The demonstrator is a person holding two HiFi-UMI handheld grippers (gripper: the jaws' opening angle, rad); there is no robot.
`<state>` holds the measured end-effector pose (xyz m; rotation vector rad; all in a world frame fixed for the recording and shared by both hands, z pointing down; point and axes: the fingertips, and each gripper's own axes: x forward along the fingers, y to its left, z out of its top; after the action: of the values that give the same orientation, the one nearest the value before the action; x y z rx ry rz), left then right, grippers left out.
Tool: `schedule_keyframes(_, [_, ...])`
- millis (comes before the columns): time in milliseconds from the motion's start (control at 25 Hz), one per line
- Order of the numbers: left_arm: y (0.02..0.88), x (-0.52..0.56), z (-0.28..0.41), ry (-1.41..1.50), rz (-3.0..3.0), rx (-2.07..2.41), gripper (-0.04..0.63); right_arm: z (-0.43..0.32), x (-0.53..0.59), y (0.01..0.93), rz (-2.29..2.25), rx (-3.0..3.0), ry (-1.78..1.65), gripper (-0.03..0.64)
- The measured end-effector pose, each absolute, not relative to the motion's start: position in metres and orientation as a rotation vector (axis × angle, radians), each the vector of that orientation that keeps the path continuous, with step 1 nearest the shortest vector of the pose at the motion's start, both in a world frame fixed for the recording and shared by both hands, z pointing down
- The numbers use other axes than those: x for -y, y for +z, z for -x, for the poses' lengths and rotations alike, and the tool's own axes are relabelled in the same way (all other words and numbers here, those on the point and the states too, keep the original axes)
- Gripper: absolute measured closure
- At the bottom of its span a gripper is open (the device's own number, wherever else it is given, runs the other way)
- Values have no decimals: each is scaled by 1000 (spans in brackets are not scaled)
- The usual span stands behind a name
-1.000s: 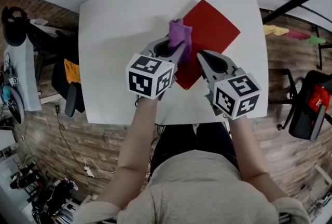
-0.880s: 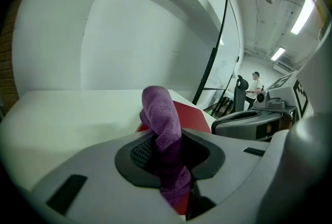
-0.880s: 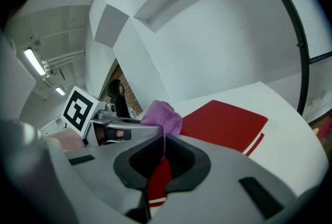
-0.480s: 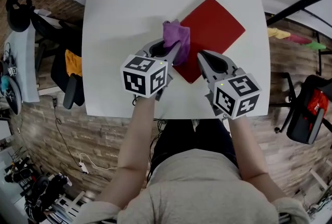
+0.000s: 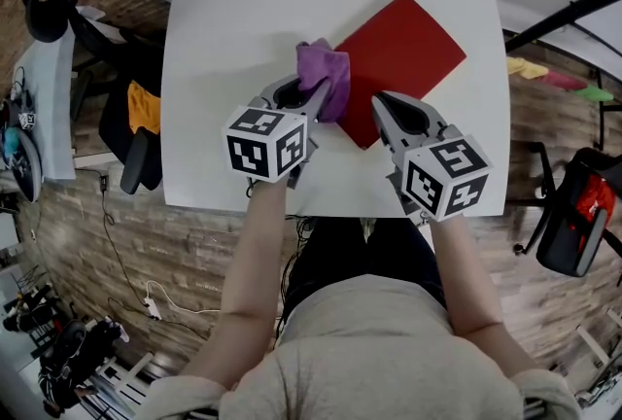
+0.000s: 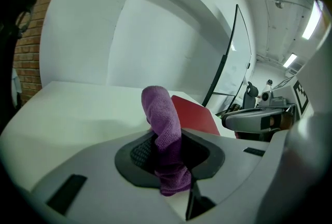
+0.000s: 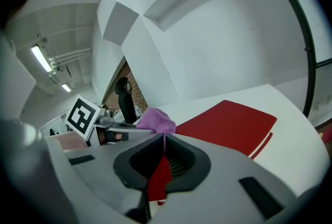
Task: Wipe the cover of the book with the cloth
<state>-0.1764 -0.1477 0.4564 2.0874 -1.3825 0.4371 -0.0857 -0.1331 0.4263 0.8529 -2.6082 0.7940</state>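
Observation:
A red book (image 5: 403, 58) lies slantwise on the white table (image 5: 224, 29); it also shows in the right gripper view (image 7: 228, 124). My left gripper (image 5: 323, 95) is shut on a purple cloth (image 5: 326, 73), which bunches up from its jaws (image 6: 163, 124) at the book's left edge. In the left gripper view the book (image 6: 194, 114) lies just behind and right of the cloth. My right gripper (image 5: 381, 105) hovers at the book's near corner with its jaws together and nothing between them. From its own view the cloth (image 7: 155, 120) sits to the left.
The table's near edge is just below both grippers. A chair with an orange item (image 5: 136, 131) stands left of the table. A black pole (image 5: 564, 5) and a chair with a red item (image 5: 578, 209) are on the right.
The left gripper has drawn the cloth slightly left, from over the book's left part to its left edge. The right gripper has stayed at the near corner.

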Motion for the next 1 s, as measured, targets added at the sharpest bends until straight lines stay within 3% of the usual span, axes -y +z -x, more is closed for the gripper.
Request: schedule_keyframes(1000, [452, 107, 197, 454, -2021, 1469, 488, 77, 118, 413, -851, 2626, 752, 592])
